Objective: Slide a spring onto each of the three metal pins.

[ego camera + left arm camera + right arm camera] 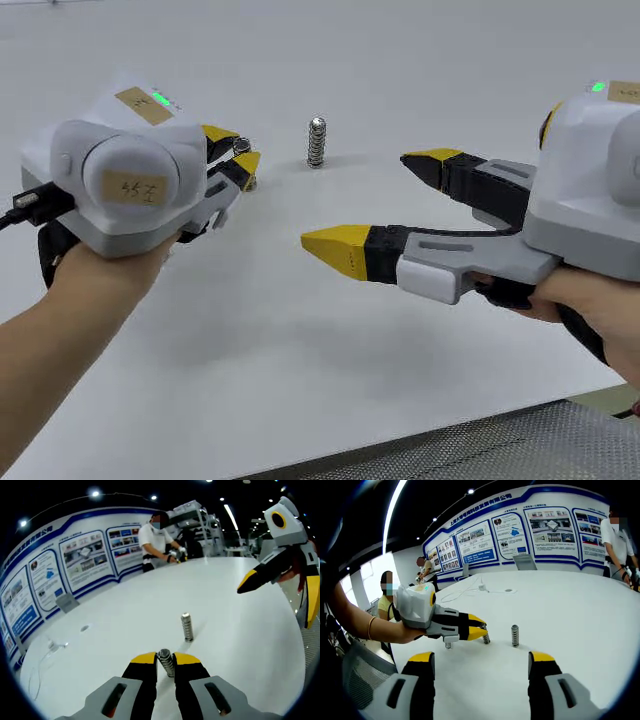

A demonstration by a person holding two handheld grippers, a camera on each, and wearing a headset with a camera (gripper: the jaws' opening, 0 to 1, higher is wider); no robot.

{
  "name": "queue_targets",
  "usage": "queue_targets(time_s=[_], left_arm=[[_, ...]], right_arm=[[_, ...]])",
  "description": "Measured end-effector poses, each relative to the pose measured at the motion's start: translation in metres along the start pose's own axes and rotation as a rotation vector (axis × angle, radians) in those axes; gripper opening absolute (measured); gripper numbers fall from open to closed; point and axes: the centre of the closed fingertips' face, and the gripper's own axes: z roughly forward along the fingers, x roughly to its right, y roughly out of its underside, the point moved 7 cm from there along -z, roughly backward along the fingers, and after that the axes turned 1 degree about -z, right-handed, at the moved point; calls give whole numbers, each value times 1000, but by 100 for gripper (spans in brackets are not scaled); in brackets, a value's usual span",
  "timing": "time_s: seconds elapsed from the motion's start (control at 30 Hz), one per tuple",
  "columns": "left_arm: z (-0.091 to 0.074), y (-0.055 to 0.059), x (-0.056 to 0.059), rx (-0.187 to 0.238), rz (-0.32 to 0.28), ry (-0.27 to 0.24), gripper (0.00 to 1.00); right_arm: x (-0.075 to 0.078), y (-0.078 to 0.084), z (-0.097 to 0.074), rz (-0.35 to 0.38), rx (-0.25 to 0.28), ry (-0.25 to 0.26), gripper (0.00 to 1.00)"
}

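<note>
Yellow left tongs (165, 658) tight on spring (168, 667), right tongs (481, 657) wide, empty; right gripper view: short pin (448, 645)

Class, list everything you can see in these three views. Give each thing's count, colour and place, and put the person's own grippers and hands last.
table: one, white, under everything
standing pin with spring: one, silvery, upright on the table ahead of both grippers
held pin with spring: one, silvery, between the left gripper's jaw tips
small metal piece: one, grey, on the table below the left gripper, too small to identify
cable: one, white, far side of the table
display boards: several, blue and white, back wall
people: three, beyond the table's edges
left gripper: white body, black jaws, yellow tips, shut on the held pin
right gripper: same colours, open above the table
hands: two, one holding each gripper
</note>
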Motion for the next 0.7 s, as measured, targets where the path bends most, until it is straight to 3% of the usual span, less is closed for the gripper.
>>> queue_targets(time_s=[0.53,0.7], left_arm=[[2,2,1,-5,2,1,13],[1,2,1,-10,-11,2,17]], right_arm=[[-1,1,1,-6,-9,-2,77],[0,0,1,-9,-9,-2,77]])
